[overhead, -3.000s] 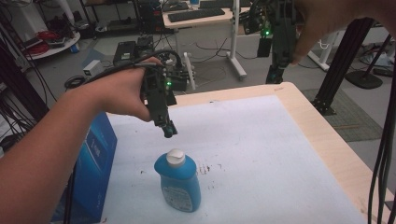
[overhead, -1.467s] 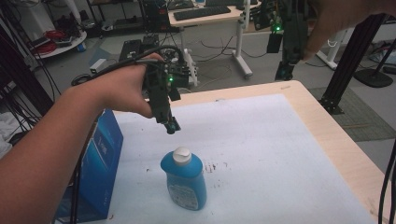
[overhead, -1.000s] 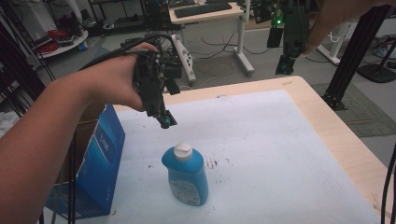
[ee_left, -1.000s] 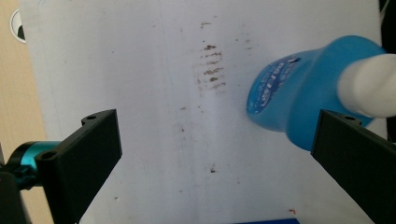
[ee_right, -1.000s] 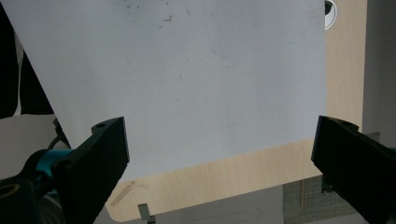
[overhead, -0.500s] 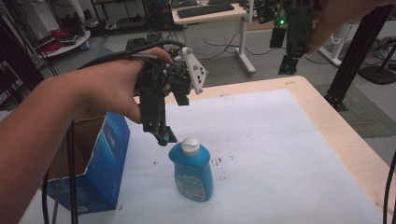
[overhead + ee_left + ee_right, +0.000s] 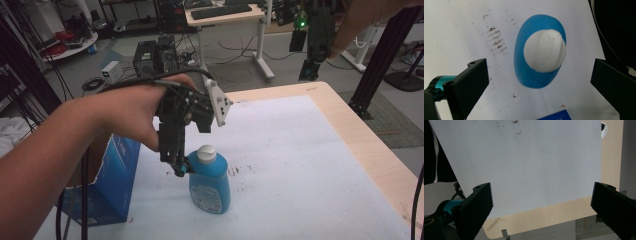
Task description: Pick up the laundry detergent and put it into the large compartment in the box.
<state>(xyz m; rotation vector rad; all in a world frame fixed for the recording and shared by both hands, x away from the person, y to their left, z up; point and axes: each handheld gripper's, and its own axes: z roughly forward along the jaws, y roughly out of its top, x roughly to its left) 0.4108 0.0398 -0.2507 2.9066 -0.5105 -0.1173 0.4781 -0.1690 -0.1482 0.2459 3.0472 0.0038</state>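
Left tongs (image 7: 181,167) wide open, hanging just above-left of blue bottle (image 7: 210,182), which stands upright on the white surface (image 7: 300,165); white cap (image 7: 545,51) sits between jaws from above. Right tongs (image 7: 307,70) wide too, raised far off. Left nearer.

My high view looks forward and down; my left gripper view looks straight down, close above the same blue bottle (image 7: 210,182).

One blue bottle (image 7: 210,181), one blue box (image 7: 107,187), two grippers (image 7: 181,167) (image 7: 307,75), one white-covered table (image 7: 300,165).
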